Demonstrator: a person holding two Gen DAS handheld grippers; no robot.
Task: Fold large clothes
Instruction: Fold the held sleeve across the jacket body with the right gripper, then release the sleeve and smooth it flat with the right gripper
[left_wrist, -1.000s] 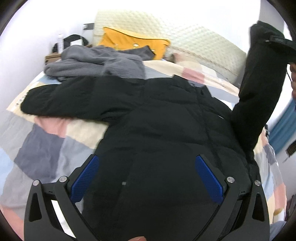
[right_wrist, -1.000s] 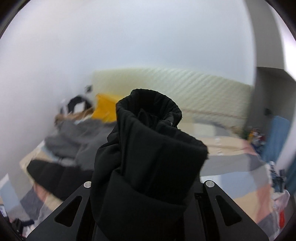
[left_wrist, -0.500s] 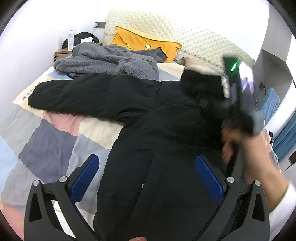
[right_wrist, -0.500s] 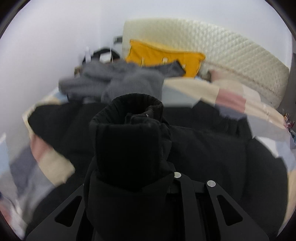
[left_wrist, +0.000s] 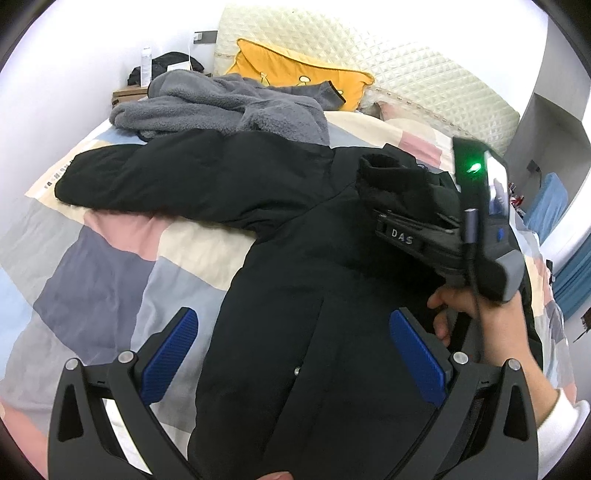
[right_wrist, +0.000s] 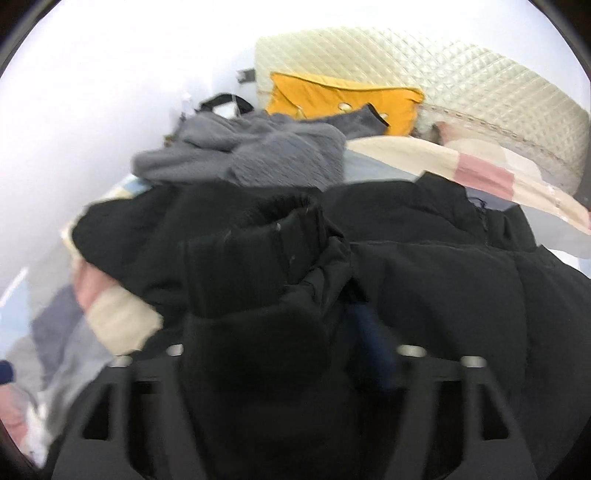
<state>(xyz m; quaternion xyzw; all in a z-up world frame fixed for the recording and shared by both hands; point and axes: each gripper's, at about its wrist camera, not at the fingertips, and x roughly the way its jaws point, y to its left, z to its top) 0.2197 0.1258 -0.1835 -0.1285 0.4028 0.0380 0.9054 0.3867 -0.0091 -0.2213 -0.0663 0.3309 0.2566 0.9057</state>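
Hovering wide apart over the black jacket (left_wrist: 317, 280), which is spread on the bed (left_wrist: 92, 266), the left tool (left_wrist: 291, 343) grips nothing. At 2 o'clock, the right tool (left_wrist: 413, 221) is clamped on the jacket's sleeve cuff (right_wrist: 255, 258).

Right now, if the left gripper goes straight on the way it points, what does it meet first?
Most likely the black coat: its body fills the gap between the open left gripper fingers. How far off it lies is unclear.
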